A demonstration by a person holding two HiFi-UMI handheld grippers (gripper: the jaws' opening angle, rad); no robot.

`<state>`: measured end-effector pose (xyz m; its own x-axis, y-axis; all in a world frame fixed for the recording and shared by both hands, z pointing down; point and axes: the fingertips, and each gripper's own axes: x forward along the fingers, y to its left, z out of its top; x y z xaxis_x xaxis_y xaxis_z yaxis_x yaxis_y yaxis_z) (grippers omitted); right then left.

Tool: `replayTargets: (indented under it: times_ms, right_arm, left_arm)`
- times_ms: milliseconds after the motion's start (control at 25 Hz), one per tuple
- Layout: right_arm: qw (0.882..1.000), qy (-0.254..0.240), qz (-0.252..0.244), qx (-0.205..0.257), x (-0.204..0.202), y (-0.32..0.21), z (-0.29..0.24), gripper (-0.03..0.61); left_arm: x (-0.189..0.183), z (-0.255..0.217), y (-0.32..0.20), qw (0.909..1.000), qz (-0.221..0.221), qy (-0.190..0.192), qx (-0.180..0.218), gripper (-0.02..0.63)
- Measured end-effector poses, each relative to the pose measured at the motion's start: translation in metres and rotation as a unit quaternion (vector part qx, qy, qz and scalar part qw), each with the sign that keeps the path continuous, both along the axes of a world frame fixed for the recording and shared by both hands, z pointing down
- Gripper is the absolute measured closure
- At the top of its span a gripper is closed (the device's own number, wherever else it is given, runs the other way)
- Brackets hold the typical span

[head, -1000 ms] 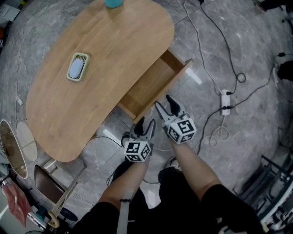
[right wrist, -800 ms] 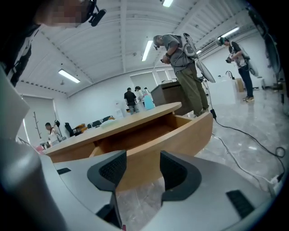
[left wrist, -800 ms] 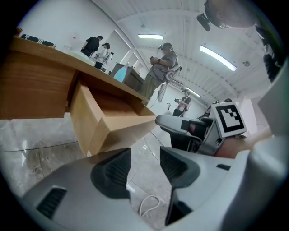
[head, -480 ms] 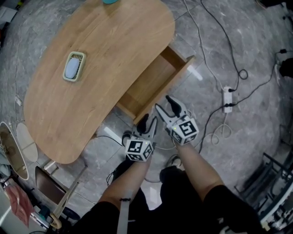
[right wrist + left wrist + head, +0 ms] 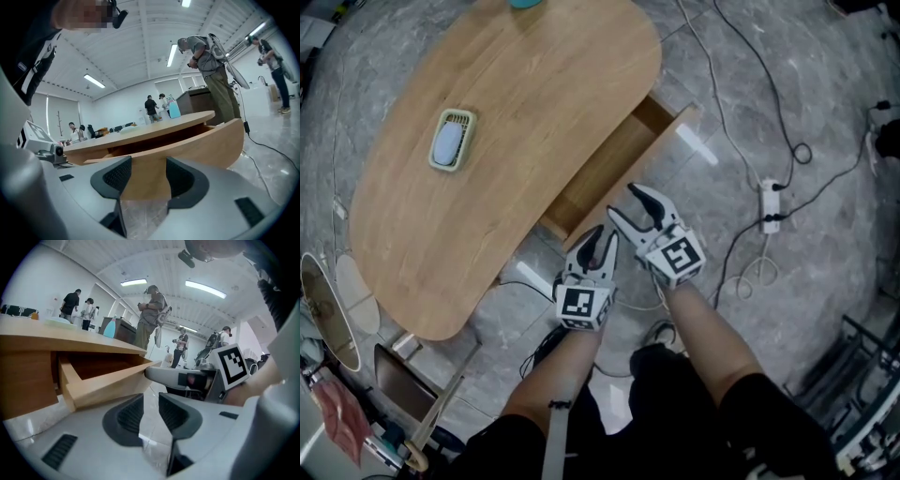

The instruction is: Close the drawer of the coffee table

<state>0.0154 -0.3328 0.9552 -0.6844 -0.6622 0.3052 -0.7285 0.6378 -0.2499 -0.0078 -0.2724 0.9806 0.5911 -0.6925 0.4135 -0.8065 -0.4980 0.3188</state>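
Left gripper [image 5: 602, 239] and right gripper [image 5: 625, 202] edged closer to the drawer [image 5: 614, 173], which sits pulled out from the coffee table [image 5: 506, 122]. Left jaws closing, nothing between; right jaws spread, empty (drawer front just ahead). Green-rimmed item [image 5: 450, 139], maybe a dish, on tabletop; power strip [image 5: 766, 208] on floor at right.

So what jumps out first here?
The open drawer sticking out of the wooden table toward the person. Right at its front are the left tool, jaws closing on nothing, and the right tool, jaws apart. A power strip lies on the floor at right.
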Motion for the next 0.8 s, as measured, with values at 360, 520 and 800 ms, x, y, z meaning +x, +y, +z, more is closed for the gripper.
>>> replayTargets:
  times_ms: [360, 520, 800]
  right_arm:
    - [0.999, 0.006, -0.02, 0.024, -0.02, -0.023, -0.003, 0.373]
    - [0.999, 0.007, -0.026, 0.037, -0.033, -0.039, -0.002, 0.373]
    - [0.999, -0.001, -0.02, 0.049, -0.052, -0.063, -0.005, 0.373]
  left_arm:
    - [-0.023, -0.002, -0.027, 0.9996, -0.028, 0.001, 0.003, 0.556]
    - [-0.038, 0.0, -0.048, 0.9983, -0.054, -0.015, 0.017, 0.561]
    - [-0.057, 0.002, -0.073, 0.9968, -0.073, -0.022, 0.023, 0.566]
